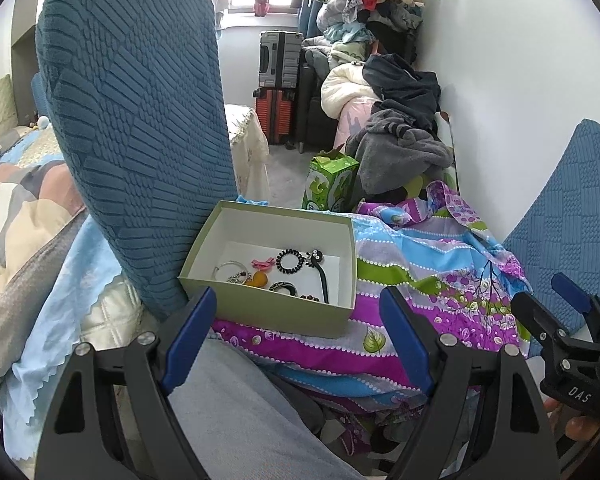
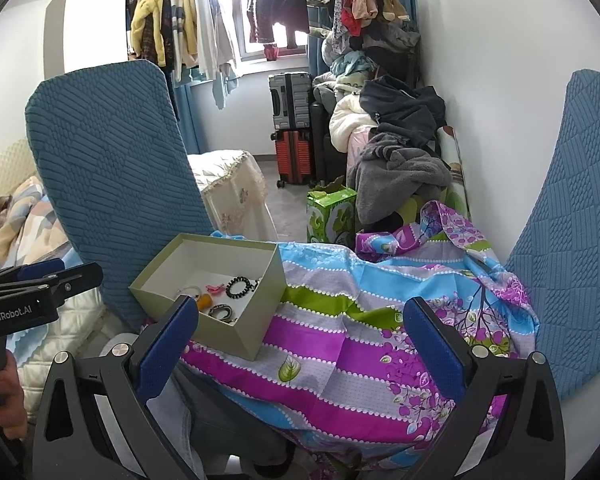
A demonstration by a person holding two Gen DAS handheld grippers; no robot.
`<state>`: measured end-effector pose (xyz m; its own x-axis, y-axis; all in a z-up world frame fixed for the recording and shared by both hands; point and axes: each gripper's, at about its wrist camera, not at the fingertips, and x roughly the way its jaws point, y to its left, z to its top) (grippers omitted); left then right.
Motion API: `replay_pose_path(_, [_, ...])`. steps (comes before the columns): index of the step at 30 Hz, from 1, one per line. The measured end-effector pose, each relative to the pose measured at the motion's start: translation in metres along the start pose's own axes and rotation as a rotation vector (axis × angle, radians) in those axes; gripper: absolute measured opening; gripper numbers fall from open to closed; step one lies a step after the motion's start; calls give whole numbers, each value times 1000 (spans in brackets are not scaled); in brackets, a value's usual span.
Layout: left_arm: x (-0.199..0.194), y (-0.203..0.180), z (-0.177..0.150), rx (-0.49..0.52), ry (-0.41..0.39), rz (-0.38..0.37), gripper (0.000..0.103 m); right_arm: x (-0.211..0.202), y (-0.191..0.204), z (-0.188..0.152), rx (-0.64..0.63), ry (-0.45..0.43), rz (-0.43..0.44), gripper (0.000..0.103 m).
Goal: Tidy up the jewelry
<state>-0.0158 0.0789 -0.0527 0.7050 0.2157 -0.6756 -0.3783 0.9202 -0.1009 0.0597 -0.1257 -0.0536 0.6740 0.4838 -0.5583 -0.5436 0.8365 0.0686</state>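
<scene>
While both hand-held grippers, left (image 1: 298, 322) and right (image 2: 300, 334), gape empty, the box (image 1: 276, 312) of jewelry (image 1: 288, 260) sits at the cloth's (image 1: 420, 264) left edge.

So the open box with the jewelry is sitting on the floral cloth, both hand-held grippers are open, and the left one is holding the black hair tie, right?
Not quite. The left hand-held gripper holds nothing: the left wrist view shows the black hair tie lying inside the open box. The rest stands: the box sits on the floral cloth, and the right hand-held gripper is open too.

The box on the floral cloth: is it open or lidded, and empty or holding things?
Open and holding things. The box has no lid; hair ties, clips and rings lie on its white bottom.
</scene>
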Motion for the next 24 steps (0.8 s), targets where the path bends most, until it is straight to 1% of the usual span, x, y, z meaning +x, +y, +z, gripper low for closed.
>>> replay_pose_path(18, [-1,-5,0,1,0,-7,83,0,-2,0,-1,-3,-5,103])
replay_pose_path(24, [-1,-7,0,-1,-1,-9,83,1,-5,0,0,9,-7,103])
